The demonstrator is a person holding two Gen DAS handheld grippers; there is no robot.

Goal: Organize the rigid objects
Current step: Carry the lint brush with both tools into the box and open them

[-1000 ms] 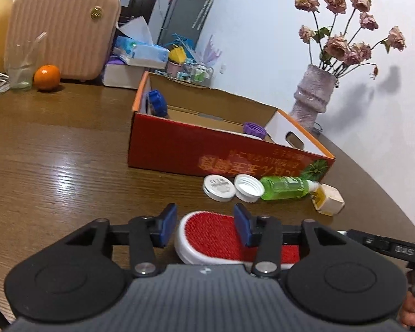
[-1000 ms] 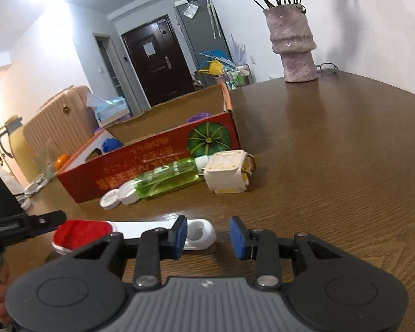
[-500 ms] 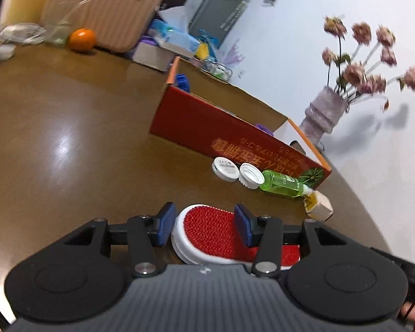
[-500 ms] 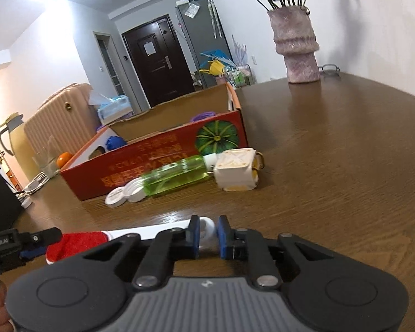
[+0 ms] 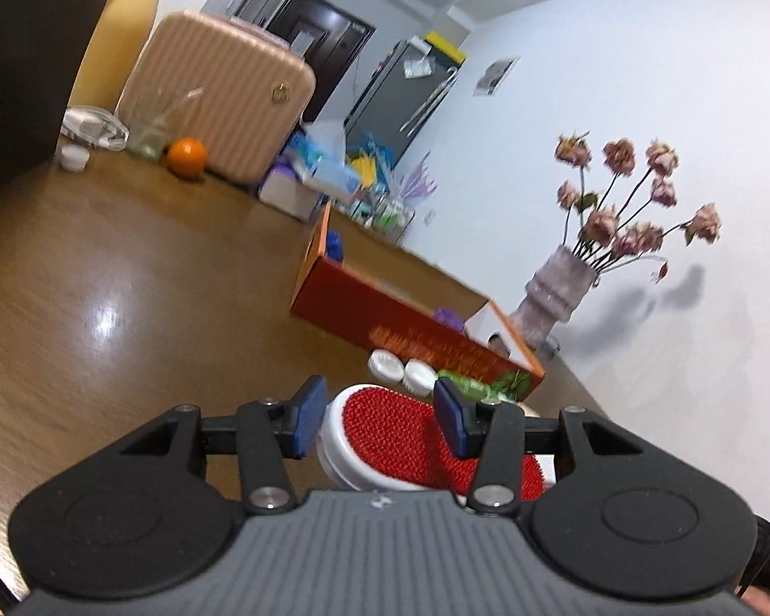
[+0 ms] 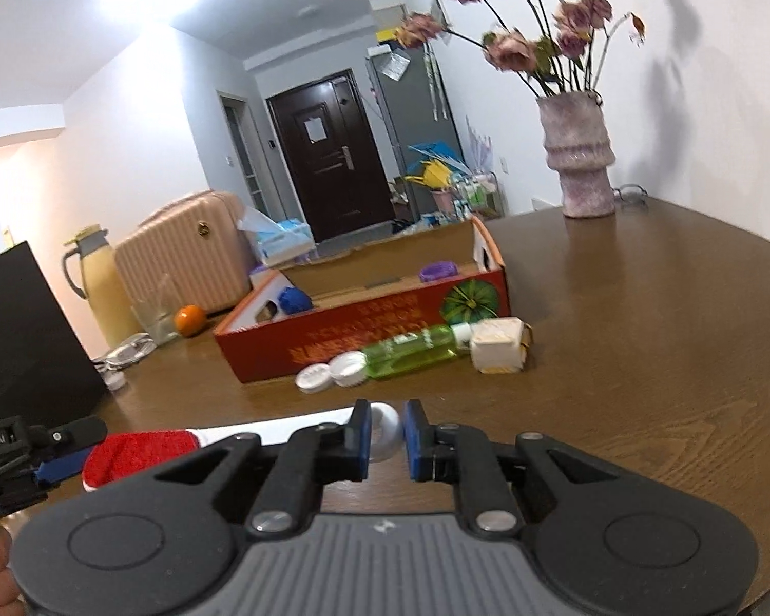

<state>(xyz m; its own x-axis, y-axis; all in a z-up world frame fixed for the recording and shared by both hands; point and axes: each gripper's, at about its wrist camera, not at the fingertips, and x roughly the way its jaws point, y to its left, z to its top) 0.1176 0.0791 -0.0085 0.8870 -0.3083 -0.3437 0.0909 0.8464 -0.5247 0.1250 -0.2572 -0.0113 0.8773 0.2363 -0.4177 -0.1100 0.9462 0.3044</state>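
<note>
I see my right gripper point(image 6: 386, 436) clamping the lint brush point(image 6: 143, 449) handle, red box point(image 6: 364, 331) beyond.

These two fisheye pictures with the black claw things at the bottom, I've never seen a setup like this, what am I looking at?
No robot: a person holds a hand-held two-finger gripper in each hand, each carrying a camera looking along its fingers. One picture comes from the left gripper, the other from the right gripper. Together they hold one lint brush: left on the red head, right shut on the white handle's end. On the wooden table lie a red cardboard box, two white lids, a green bottle and a small white carton.
</note>
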